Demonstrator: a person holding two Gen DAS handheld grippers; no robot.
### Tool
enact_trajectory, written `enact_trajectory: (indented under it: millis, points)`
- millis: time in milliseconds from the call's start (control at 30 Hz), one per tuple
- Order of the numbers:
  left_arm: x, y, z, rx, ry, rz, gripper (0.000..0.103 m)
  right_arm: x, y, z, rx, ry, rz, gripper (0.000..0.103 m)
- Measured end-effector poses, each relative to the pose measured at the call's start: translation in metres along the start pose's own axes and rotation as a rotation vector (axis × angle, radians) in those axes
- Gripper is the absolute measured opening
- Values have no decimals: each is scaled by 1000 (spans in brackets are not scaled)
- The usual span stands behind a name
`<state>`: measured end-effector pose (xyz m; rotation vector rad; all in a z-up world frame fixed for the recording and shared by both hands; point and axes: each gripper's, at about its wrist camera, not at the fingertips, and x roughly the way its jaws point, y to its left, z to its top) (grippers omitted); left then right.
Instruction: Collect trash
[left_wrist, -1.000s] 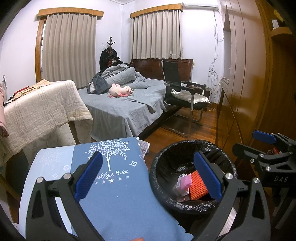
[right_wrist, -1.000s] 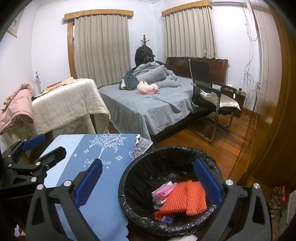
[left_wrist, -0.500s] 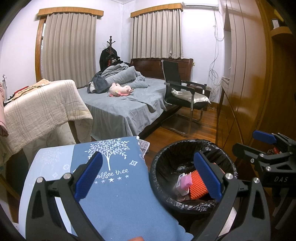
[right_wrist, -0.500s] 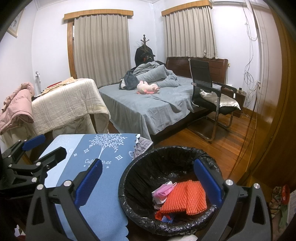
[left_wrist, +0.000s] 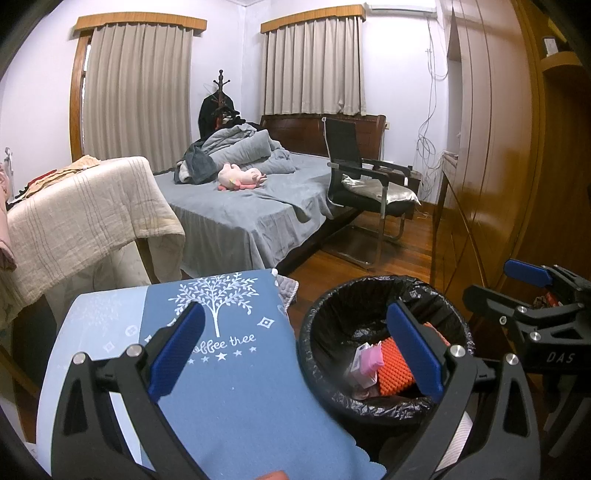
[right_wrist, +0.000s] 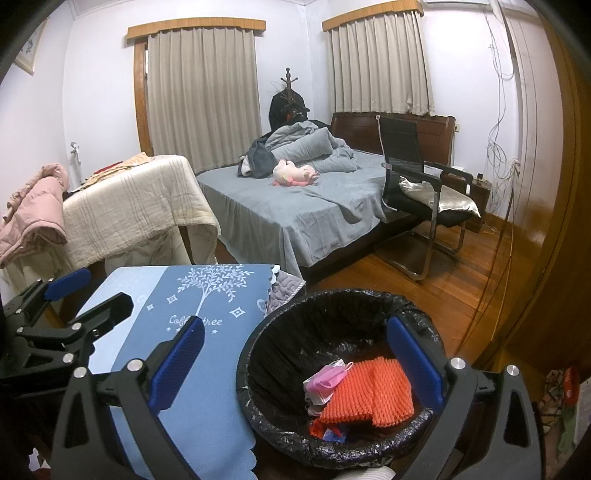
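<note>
**Both grippers wide open above the bin, trash already inside**

Here's the room: the grey bed fills the far side, well behind the trash bin, with a pink plush toy lying on its cover. To the right of the bed, and well beyond the bin, stands a black office chair with a silvery cushion on the seat. Left of the bed, a beige blanket hangs over a piece of furniture.

Closer in, a blue tablecloth with a white tree print sits just left of the bin, its edge nearly touching the black liner. The bin itself is round, lined with a black plastic bag, and sits on the wooden floor.

Now the tools. The right gripper hovers right over the bin, blue pads spread far apart, nothing between them. The left gripper hangs to the bin's left, straddling the cloth's edge and the bin's rim, also spread wide and carrying nothing.

Down inside the bin: an orange foam net lies flat on top, on the bin's right half. Just left of it, touching, a pink wrapper, crumpled. Under the net there's a small blue and red scrap, possibly packaging; it's mostly hidden.
</note>
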<state>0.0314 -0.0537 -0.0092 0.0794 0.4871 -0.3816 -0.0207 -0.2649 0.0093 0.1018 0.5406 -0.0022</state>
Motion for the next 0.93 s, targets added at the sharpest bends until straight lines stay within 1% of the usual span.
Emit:
enact_trajectory:
  millis: [700, 933]
  points:
    - [0, 3, -2, -6, 6, -3, 96, 2, 0, -2, -1, 7, 0, 97]
    - [-2, 5, -9, -7, 11, -1, 96, 3, 0, -4, -3, 8, 1, 97]
